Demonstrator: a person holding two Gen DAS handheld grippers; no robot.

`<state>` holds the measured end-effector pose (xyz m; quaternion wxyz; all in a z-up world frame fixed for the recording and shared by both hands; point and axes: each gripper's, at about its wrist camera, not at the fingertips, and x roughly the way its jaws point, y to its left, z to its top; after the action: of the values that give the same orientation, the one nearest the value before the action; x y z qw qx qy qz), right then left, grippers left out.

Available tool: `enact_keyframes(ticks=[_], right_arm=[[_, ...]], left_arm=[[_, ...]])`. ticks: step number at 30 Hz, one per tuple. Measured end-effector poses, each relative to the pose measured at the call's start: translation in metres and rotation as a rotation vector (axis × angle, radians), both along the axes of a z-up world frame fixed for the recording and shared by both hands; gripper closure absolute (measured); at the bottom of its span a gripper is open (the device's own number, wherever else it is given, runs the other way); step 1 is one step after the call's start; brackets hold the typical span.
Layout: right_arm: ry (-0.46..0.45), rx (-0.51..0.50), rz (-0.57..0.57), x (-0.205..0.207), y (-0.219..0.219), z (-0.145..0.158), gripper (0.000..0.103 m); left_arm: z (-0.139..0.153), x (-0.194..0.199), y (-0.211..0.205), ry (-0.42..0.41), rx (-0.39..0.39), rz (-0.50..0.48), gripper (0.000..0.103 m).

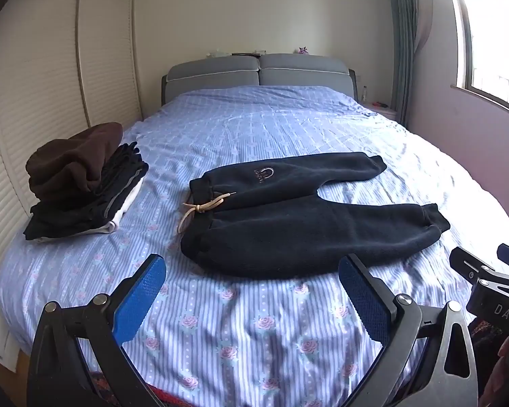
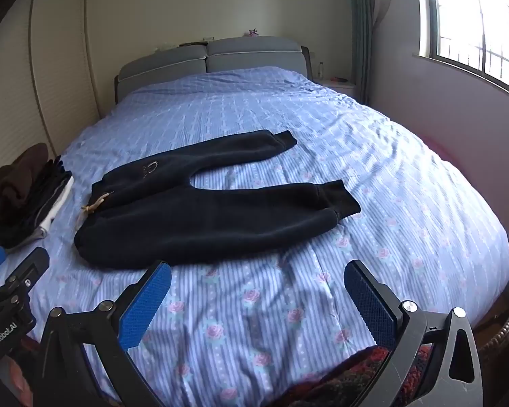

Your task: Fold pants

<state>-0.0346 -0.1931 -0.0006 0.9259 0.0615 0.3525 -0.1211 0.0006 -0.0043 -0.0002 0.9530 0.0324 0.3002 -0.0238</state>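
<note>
Both claws stand spread wide and hold nothing. The left claw [image 1: 251, 273] hangs over the near part of the bed [image 1: 288, 118], its blue pads [image 1: 139, 300] apart with only the striped, rose-printed sheet showing between them; the pads touch neither the sheet nor any clothing. Its right finger tip sits just short of the near edge of the pants [image 1: 298, 213]. The right claw [image 2: 256, 279] is likewise fully spread above the sheet, its pads [image 2: 146, 305] bare, with the pants [image 2: 200, 217] lying just beyond its left finger tip.

The dark fleece pants lie flat in the middle of the bed, unfolded, waistband to the left and both legs running to the right, splayed apart so that sheet shows between them. A pale drawstring [image 1: 200, 208] is tied at the waistband. Well to the left, near the bed's left edge, sits a stack of folded clothes [image 1: 81, 186], brown on top, dark and white beneath.

In the left wrist view, part of the right claw's body shows at the right edge; in the right wrist view, the left claw's body and a blue pad show at the left edge.
</note>
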Motion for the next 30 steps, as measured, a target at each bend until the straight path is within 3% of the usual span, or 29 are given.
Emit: enact_keyframes(ticks=[30], right_arm=[[0.002, 0.007, 0.012, 0.0013, -0.0002, 0.0001, 0.0]], left_arm=[[0.0042, 0.0006, 0.0028, -0.005, -0.002, -0.008, 0.0]])
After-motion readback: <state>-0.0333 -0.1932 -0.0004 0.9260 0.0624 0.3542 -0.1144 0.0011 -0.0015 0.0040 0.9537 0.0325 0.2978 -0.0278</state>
